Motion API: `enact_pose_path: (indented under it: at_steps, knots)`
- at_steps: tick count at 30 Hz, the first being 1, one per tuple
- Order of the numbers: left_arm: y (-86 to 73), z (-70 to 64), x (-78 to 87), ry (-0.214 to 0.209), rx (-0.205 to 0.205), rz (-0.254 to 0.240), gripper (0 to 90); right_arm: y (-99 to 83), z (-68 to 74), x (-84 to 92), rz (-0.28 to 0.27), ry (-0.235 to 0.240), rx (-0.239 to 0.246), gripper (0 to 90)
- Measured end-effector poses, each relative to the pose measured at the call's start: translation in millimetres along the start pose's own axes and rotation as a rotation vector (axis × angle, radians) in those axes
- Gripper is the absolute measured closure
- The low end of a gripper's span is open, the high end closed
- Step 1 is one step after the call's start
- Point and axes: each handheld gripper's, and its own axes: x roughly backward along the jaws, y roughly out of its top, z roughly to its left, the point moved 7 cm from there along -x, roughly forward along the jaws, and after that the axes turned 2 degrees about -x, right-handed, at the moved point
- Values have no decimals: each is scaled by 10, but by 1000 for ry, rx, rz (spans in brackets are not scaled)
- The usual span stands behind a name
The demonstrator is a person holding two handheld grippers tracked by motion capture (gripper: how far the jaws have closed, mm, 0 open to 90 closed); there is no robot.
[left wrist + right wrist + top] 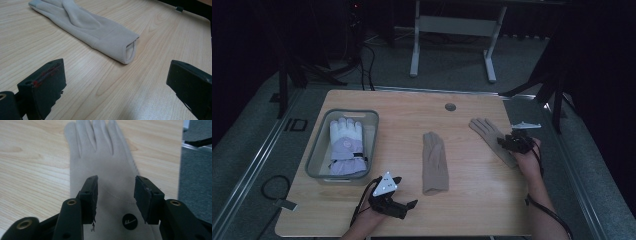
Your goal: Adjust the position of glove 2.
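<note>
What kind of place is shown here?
Probably a recording lab, not a home: a light wooden table on grey carpet, dark curtains around, cables on the floor, and a white metal desk frame behind.

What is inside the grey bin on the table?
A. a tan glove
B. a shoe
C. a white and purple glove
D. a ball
C: the high view shows a thick white and purple glove lying inside the grey bin, while the two tan gloves lie out on the bare wooden table.
</note>
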Motion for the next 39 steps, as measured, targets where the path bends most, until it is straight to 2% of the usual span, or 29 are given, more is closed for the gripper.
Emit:
enact_pose_path:
  at_steps: [2,3,4,6,9,11,13,15,17,18,22,24,29,32,34,36,39]
  knots:
    - [1,-5,1,1,-3,-1,24,-70,0,-81,43,-39,75,533]
    - [-1,-6,0,1,-5,1,24,-72,0,-82,38,-5,46,580]
    - [-3,-6,-1,1,-3,2,24,-72,-8,-80,37,9,21,616]
    - [-3,-4,0,0,-1,1,24,-75,-8,-76,35,14,28,760]
    - [-1,0,2,0,1,0,24,-66,9,-67,50,-7,-17,824]
    - [2,0,5,2,-1,-2,24,-56,39,-52,48,-22,-57,833]
    - [2,1,6,4,-5,0,24,-32,109,-12,21,-22,-83,835]
    - [5,3,7,4,-4,-1,24,-20,182,45,-5,-30,-133,836]
    - [11,6,10,9,-3,-4,24,-28,257,110,-21,-61,-168,836]
    - [15,6,14,12,-1,-7,24,-41,303,138,-22,-76,-176,836]
    - [25,5,26,20,-2,-12,24,-112,484,241,-32,-79,-218,836]
    - [32,-1,28,17,1,-16,24,-130,550,311,-38,-95,-237,836]
    - [36,-8,24,19,-10,-16,24,-176,637,518,-78,-116,-307,836]
    - [40,-12,31,20,-14,-16,24,-265,660,627,-96,-142,-369,836]
    - [46,-14,37,20,-15,-17,24,-356,698,654,-85,-151,-387,834]
    - [50,-12,44,19,-16,-21,24,-462,741,650,-74,-133,-420,830]
    - [56,-6,51,17,-17,-24,24,-605,801,576,-31,-144,-395,817]
